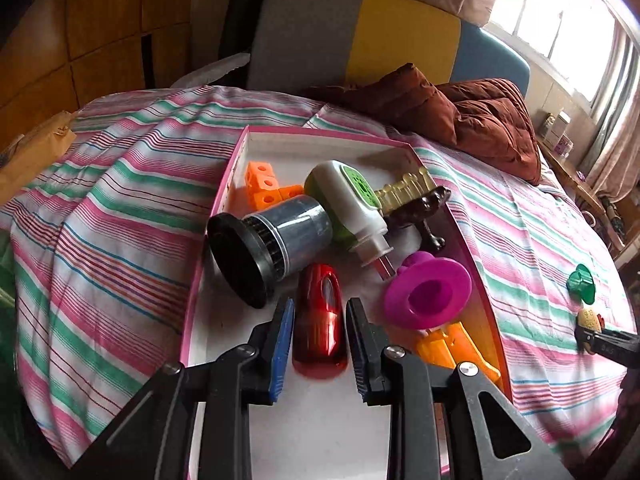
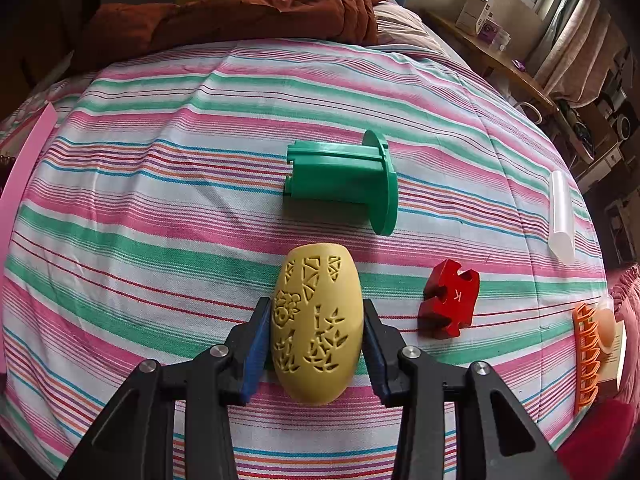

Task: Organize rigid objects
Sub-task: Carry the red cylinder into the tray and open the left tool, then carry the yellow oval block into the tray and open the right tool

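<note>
- One pink-rimmed tray (image 1: 240, 148)
- One cluster of orange cubes (image 1: 264, 188)
- One black-and-grey canister (image 1: 276, 240)
- One white-and-green plug-in device (image 1: 344, 204)
- One red capsule (image 1: 320, 320)
- One magenta flanged piece (image 1: 428, 292)
- One green spool (image 2: 344, 180)
- One yellow carved egg (image 2: 316, 328)
- One red puzzle piece (image 2: 450, 300)
- One clear tube (image 2: 562, 216)
- One orange comb-like piece (image 2: 586, 356)

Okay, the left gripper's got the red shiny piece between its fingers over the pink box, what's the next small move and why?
Probably lift the left gripper straight back. The red piece already lies on the box floor, with visible gaps to both pads, so it looks released.
</note>
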`<state>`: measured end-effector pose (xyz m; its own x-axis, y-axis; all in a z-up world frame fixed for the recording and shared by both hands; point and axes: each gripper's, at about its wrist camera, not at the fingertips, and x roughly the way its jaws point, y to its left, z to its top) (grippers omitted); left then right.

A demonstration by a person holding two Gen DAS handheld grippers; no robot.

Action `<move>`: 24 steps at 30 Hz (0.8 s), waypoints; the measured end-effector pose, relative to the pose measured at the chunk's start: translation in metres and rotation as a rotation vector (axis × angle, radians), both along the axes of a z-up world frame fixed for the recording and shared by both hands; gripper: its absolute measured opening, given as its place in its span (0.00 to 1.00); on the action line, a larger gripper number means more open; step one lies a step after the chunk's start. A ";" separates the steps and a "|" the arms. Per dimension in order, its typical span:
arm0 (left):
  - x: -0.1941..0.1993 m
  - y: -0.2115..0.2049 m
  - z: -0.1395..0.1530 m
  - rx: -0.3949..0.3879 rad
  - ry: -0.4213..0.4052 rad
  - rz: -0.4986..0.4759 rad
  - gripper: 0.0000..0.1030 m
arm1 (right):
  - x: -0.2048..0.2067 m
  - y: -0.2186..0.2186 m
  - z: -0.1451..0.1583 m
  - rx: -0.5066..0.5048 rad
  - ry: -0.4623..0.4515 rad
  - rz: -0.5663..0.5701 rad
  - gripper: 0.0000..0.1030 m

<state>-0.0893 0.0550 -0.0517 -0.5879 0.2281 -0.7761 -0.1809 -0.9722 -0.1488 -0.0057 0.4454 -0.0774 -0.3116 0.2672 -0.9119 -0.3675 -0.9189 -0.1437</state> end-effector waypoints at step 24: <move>0.053 0.016 0.023 -0.039 0.079 -0.058 0.49 | -0.005 -0.012 0.000 0.011 0.002 0.011 0.41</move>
